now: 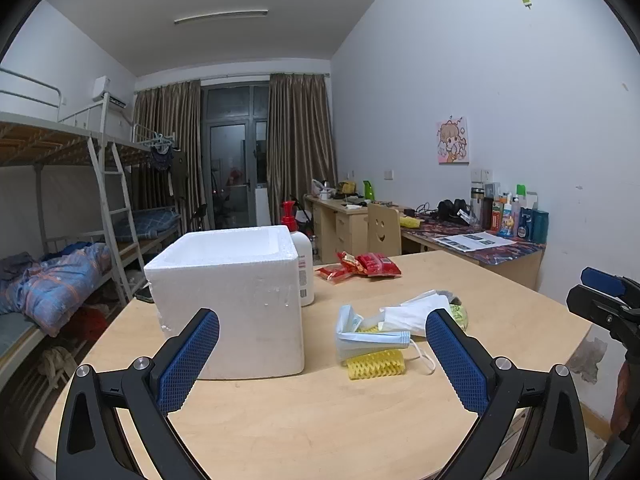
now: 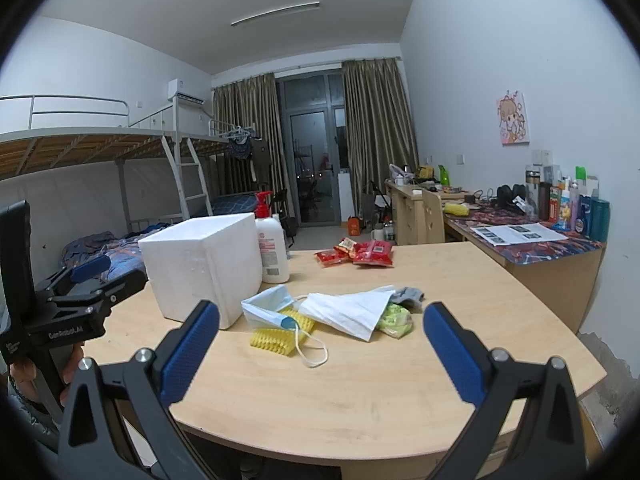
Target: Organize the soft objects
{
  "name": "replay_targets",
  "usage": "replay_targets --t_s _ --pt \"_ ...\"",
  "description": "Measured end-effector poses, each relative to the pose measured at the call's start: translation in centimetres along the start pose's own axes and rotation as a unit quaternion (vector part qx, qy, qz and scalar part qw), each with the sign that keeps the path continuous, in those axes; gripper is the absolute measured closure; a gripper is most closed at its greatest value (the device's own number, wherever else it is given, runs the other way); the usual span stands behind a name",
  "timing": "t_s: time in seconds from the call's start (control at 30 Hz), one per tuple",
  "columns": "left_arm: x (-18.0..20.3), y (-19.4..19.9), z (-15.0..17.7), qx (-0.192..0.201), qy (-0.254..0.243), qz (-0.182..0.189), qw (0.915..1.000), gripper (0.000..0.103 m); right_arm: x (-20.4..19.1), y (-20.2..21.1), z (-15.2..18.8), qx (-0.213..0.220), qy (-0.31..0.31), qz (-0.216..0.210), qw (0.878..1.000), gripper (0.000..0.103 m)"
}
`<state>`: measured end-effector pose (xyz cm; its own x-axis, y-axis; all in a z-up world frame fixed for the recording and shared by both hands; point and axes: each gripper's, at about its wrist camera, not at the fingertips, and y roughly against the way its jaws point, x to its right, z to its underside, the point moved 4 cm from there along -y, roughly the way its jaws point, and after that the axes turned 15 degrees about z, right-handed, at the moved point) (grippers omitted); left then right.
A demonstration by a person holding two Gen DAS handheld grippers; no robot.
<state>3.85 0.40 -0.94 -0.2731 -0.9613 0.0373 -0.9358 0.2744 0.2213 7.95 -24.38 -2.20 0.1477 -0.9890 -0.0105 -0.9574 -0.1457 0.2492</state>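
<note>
A pile of soft things lies mid-table: a light blue face mask [image 1: 360, 338] [image 2: 268, 306] on a yellow foam net [image 1: 376, 365] [image 2: 276, 338], a white cloth [image 1: 416, 312] [image 2: 348, 310], a green foam net [image 1: 460, 314] [image 2: 396, 320] and a grey piece [image 2: 408, 296]. An open white foam box [image 1: 236, 292] [image 2: 200, 260] stands left of the pile. My left gripper [image 1: 322, 354] is open, hovering in front of the box and the pile. My right gripper [image 2: 322, 344] is open too, empty, near the pile's front.
A white pump bottle with a red top [image 1: 302, 256] [image 2: 272, 248] stands behind the box. Red snack packets [image 1: 360, 268] [image 2: 360, 254] lie at the far side of the wooden table [image 1: 320, 420] [image 2: 360, 392]. A cluttered desk runs along the right wall, bunk beds on the left.
</note>
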Motion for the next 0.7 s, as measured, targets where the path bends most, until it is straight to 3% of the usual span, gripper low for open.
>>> replay_targets --t_s 0.7 --pt "1.3 -5.5 -0.4 -0.048 -0.004 0.055 0.9973 0.000 1.0 -5.1 -0.1 -0.041 0.003 0.003 0.999 0.000"
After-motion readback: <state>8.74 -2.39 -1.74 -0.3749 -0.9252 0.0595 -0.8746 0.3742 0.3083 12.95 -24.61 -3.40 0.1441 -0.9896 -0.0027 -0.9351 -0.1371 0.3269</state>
